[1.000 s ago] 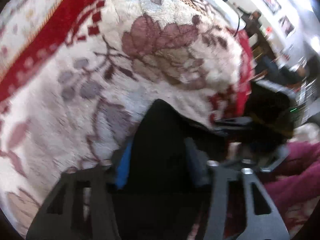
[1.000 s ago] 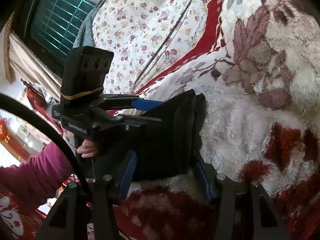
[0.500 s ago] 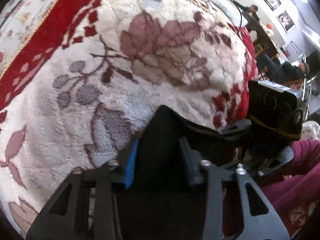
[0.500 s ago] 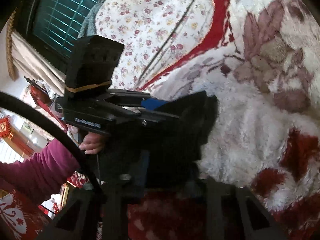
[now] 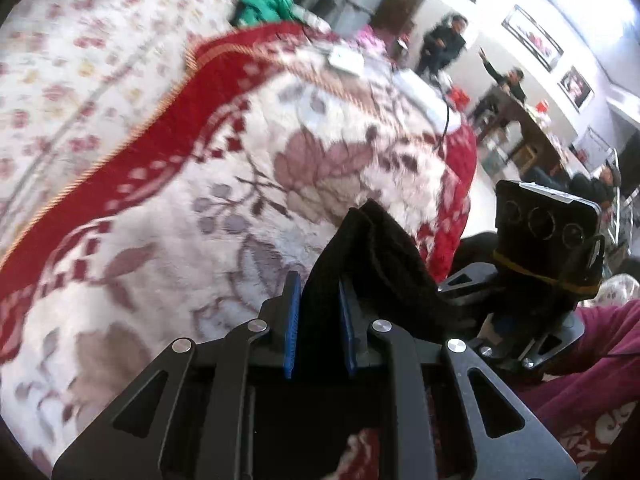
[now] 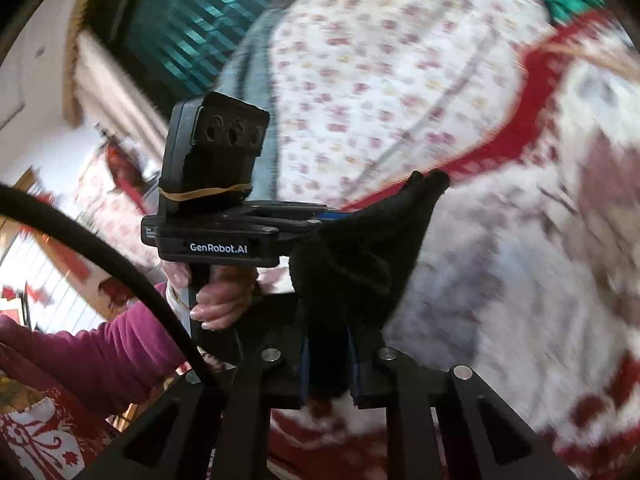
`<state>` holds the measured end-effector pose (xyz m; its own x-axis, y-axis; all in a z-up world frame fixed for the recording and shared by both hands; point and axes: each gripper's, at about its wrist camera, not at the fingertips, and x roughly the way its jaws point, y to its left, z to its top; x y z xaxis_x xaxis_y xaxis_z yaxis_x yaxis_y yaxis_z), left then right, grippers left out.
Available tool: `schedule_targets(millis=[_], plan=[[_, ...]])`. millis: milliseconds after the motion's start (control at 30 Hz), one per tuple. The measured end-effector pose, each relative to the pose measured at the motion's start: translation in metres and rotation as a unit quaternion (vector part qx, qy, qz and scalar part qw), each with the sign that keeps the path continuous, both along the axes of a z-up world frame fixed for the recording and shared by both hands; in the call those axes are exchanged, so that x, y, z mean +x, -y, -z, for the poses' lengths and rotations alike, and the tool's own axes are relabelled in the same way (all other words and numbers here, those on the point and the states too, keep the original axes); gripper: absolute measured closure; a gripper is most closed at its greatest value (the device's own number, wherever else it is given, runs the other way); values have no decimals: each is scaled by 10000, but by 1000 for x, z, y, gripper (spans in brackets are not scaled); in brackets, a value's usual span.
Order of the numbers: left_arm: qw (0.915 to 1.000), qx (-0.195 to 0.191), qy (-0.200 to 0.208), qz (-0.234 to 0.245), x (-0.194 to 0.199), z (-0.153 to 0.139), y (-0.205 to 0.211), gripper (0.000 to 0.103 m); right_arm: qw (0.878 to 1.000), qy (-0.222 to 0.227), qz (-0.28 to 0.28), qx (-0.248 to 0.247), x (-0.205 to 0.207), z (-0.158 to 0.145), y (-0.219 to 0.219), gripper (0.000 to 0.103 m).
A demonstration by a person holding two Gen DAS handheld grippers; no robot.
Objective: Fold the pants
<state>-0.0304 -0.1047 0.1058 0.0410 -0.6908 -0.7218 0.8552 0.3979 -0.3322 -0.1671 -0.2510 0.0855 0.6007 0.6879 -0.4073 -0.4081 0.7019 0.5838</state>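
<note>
Left wrist view: left tool at lower centre of the frame, blue pads having just closed and now pinching a bunched fold of the black pants, which rise in a ridge toward mid-frame. Beneath, a fleecy flowered blanket with a red border, spread over a bed. At right of the frame, the right tool close by, gripping the same cloth, a magenta sleeve behind it. People far off at upper right, blurred.

Right wrist view: right tool at bottom centre, having just closed too, pressed on a dark fold of the pants peaking toward mid-frame. Left tool entering from the left, clamped on the cloth alongside, a hand on its grip.

Judged step: both edges seized and lifted off the blanket, start of a fold. Next move likely: carry both grips together up and over toward the far end, keeping the cloth taut and level between them, then lay it down with edges matched
</note>
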Motion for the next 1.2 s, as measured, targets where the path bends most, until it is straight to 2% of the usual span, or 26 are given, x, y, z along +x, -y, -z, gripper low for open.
schedule_targets(millis=[200,333,433,567,633,667,700,800,933,1000,1100,1167,1200], plan=[[9956,-322,165,-863,-10,-28,-94,86,9960,316,-833,-109,11,-26,-61,89],[9859,-440,-2,-1615,-10,-18,-161,86,9880,359,-1490,-207,24,-29,-119,89],[9677,-469,-246,-2465,-4,2,-218,86,9808,201,-1916,-290,38,-15,-162,89],[9289,-506,-579,-3622,-2,33,-292,86,9716,-304,-2292,-514,64,30,-221,89],[9158,-473,-726,-3921,-7,44,-315,86,9668,-782,-2294,-809,74,53,-246,84],[9115,-465,-744,-4018,-13,47,-325,86,9589,-1114,-2498,-761,77,59,-256,84],[9102,-454,-725,-4052,-18,47,-329,86,9555,-1138,-2645,-641,74,56,-257,84],[9089,-402,-572,-4111,-32,43,-332,86,9558,-692,-2812,-518,58,29,-243,84],[9141,-484,-421,-4005,-51,35,-323,86,9750,-524,-2134,-342,56,6,-179,84],[9168,-467,-369,-3948,-58,32,-314,86,9844,-511,-1604,-501,55,3,-145,83],[9214,-524,-348,-3835,-69,30,-298,86,9901,-811,-817,-805,67,12,-102,71],[9228,-457,-263,-3818,-75,31,-286,86,9907,-997,-627,-687,71,19,-87,66],[9236,-420,-238,-3804,-76,32,-281,86,9910,-1094,-603,-480,77,26,-82,65]])
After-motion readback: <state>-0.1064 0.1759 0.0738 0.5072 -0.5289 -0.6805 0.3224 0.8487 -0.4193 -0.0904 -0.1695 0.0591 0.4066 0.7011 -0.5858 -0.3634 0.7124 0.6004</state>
